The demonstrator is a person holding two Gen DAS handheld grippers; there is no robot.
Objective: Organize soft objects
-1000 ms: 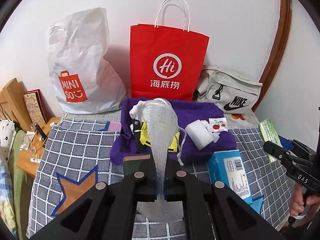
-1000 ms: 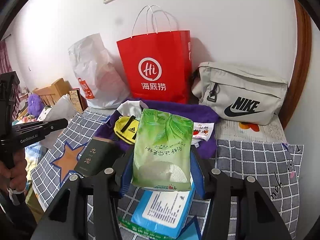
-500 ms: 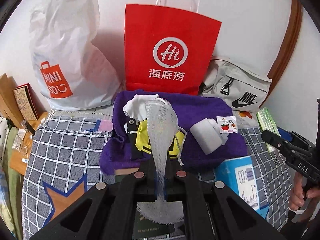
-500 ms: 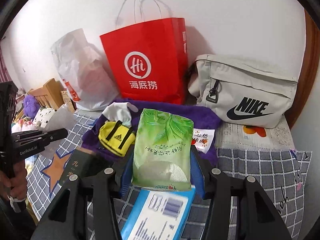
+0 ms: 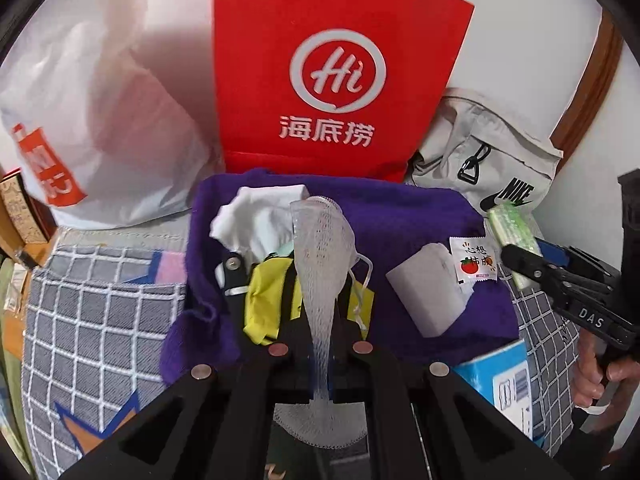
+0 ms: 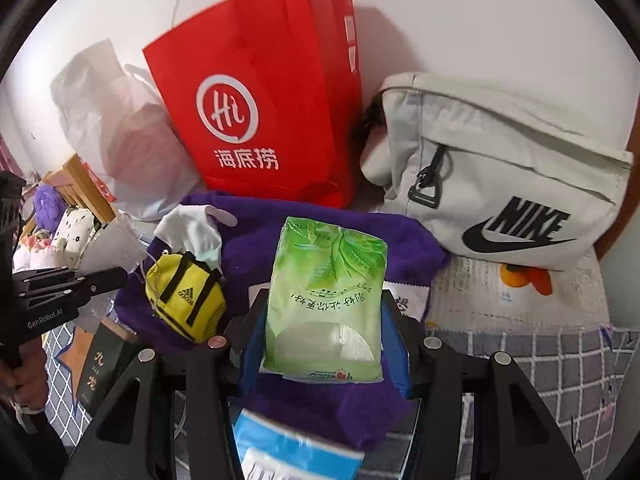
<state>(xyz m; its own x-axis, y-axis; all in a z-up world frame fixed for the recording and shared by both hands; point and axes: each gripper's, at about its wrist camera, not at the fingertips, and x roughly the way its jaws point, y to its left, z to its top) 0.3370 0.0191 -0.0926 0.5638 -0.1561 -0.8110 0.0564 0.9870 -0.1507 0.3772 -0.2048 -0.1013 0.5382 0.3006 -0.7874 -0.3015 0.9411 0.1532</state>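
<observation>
Right wrist shows my right tool (image 6: 322, 320) clamped on the green tissue pack (image 6: 326, 300); my left tool (image 5: 320, 364) pinches the white mesh sleeve (image 5: 322, 276). I judge both are mid-carry, and next need a drop spot, perhaps the red paper bag (image 6: 264, 92).

A white wall (image 6: 460, 20) with brown wooden trim (image 5: 592, 76) backs the checked bedspread (image 5: 92, 320).

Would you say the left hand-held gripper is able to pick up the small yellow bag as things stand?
Probably not yet. The left hand-held gripper is shut on a white mesh sleeve, so it has no free grip. The yellow bag lies uncovered on the purple towel, just ahead.
</observation>
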